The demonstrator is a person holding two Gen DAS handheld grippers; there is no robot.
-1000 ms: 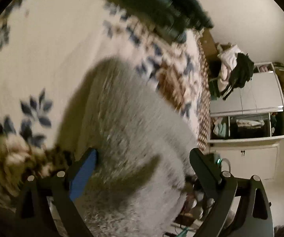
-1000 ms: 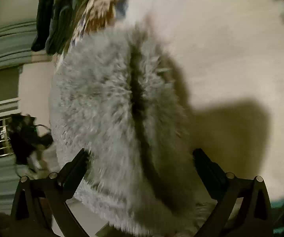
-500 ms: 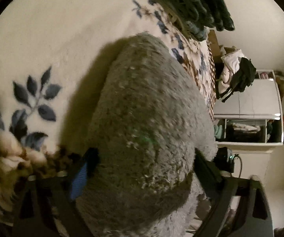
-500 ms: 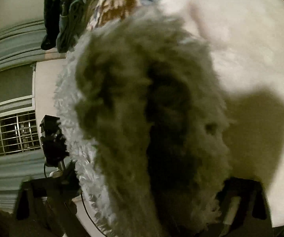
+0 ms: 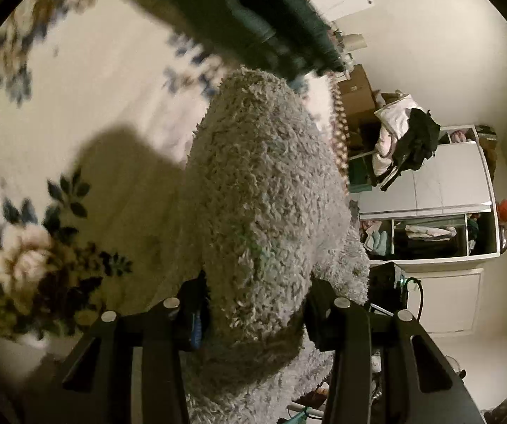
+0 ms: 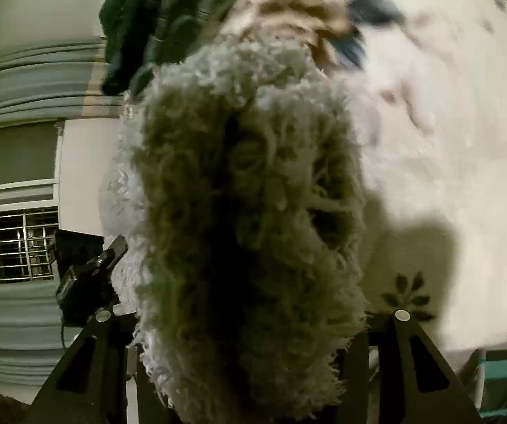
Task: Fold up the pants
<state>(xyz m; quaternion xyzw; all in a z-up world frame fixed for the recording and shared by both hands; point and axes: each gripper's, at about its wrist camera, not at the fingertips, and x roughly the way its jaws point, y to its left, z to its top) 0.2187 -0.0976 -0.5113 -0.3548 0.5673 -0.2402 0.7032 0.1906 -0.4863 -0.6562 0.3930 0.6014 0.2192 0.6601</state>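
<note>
The fluffy grey pants (image 5: 264, 183) lie bunched on a cream floral blanket (image 5: 77, 113), their near end raised off it. My left gripper (image 5: 257, 314) has its jaws closing, and both fingers (image 5: 193, 312) press into the pile from either side. In the right wrist view the same pants (image 6: 250, 194) fill the middle, shaggy and in shadow. My right gripper (image 6: 250, 321) is also closing. Its fingertips are buried in the fluff, and the fabric is gathered between them. The blanket (image 6: 447, 123) shows to the right.
Dark green folded clothes (image 5: 246, 17) lie at the bed's far end. A white cabinet (image 5: 426, 194) with a heap of clothes (image 5: 405, 137) stands beyond the bed's right edge. In the right wrist view a barred window (image 6: 17, 247) and a black device (image 6: 84, 275) are on the left.
Both grippers went from wide open to squeezed onto the pants. Both rose, and the near end of the pants came up off the blanket with them.
</note>
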